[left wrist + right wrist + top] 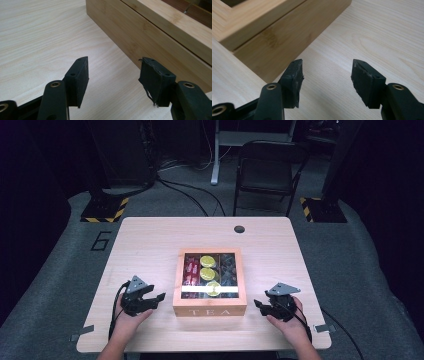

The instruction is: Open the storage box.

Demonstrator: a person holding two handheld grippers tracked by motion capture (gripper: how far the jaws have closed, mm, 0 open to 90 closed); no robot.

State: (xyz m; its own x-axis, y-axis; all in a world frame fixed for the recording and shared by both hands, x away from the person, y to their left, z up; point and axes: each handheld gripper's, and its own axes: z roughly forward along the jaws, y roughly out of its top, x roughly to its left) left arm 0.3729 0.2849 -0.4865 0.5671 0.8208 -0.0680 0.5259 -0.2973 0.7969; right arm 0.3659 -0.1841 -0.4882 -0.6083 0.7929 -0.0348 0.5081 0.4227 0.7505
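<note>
The pale wood-grain table [150, 240] carries a squarish bamboo tea box [210, 307] near its front edge, midway between the two hands. The box's slightly longer axis runs front to back, and its lettered face (reading TEA) points toward the person. Through the glazed lid [210, 290] show red packets [191, 270] and round yellow ones [208, 261]. The left gripper [156, 298] and right gripper [259, 306] flank the box, each with black jaws parted around bare tabletop, grasping nothing.

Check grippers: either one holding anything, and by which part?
Nothing held. Left gripper and right gripper are open and empty, flanking the tea box.
</note>
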